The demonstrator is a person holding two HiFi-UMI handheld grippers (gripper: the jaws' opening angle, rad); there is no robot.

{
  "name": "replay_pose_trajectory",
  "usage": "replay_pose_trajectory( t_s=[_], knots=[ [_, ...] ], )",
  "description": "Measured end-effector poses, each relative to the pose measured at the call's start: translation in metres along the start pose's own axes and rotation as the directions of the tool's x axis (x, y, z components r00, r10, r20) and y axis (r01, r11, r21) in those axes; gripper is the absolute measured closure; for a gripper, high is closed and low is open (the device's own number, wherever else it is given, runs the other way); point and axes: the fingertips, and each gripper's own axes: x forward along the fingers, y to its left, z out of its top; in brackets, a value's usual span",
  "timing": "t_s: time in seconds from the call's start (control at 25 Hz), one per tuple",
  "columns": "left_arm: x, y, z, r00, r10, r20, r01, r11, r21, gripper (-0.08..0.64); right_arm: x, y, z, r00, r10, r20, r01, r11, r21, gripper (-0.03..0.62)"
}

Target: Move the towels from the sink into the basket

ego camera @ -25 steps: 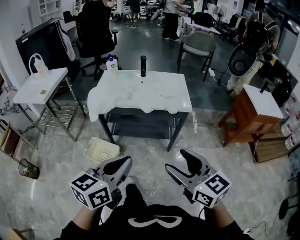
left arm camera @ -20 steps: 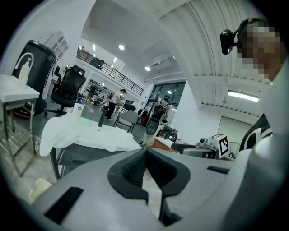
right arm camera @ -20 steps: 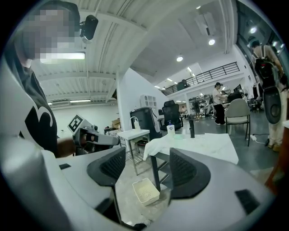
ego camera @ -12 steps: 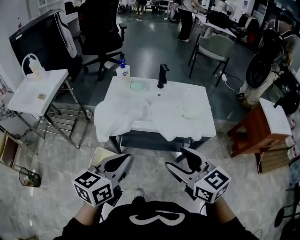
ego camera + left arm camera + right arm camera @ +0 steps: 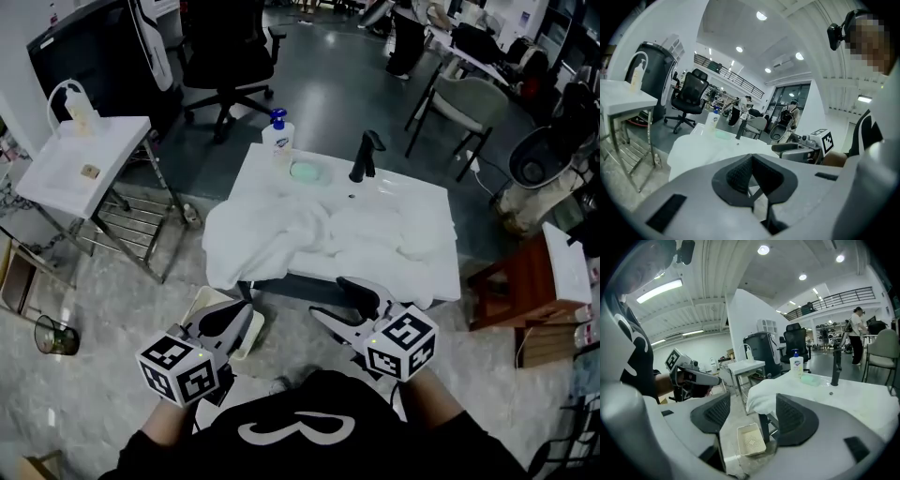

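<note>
The white towels [image 5: 281,232] lie heaped over the sink [image 5: 389,195] worktop, one fold drooping off its left edge. The basket [image 5: 751,440] sits on the floor below that edge (half hidden behind the left gripper [image 5: 239,313] in the head view). The left jaws are closed on nothing, and the right gripper [image 5: 328,298] has its jaws apart and empty, both clear of the towels.

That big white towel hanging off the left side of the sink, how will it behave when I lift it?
Probably floppy: the towel drapes in soft folds over the sink edge, so it should sag and trail. Likely light but bulky; much cloth hangs down, so it may drag across the rim.
</note>
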Motion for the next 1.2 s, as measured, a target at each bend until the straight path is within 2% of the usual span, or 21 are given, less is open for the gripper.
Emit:
replay_pose_trajectory(
  t_s=[0.32,0.6,0.8,0.96,1.2],
  knots=[
    [0.003,0.043,0.006,0.989,0.144,0.027,-0.141,0.987,-0.078,0.555,0.078,-0.038,-0.001,0.984,0.121,-0.127,-0.134,0.986,-0.101,0.286],
    [0.002,0.081,0.015,0.955,0.293,0.043,-0.283,0.946,-0.161,0.555,0.145,-0.064,0.001,0.948,0.212,-0.237,-0.262,0.942,-0.208,0.227],
    [0.003,0.100,0.014,0.922,0.385,0.051,-0.367,0.907,-0.206,0.555,0.181,-0.079,-0.016,0.903,0.251,-0.348,-0.360,0.884,-0.297,0.206],
    [0.004,0.113,0.009,0.894,0.448,0.021,-0.431,0.870,-0.240,0.555,0.207,-0.095,-0.033,0.865,0.266,-0.426,-0.414,0.858,-0.305,0.201],
    [0.001,0.120,-0.003,0.849,0.528,0.030,-0.493,0.811,-0.314,0.555,0.231,-0.096,-0.057,0.794,0.323,-0.514,-0.526,0.790,-0.316,0.201]
  ],
)
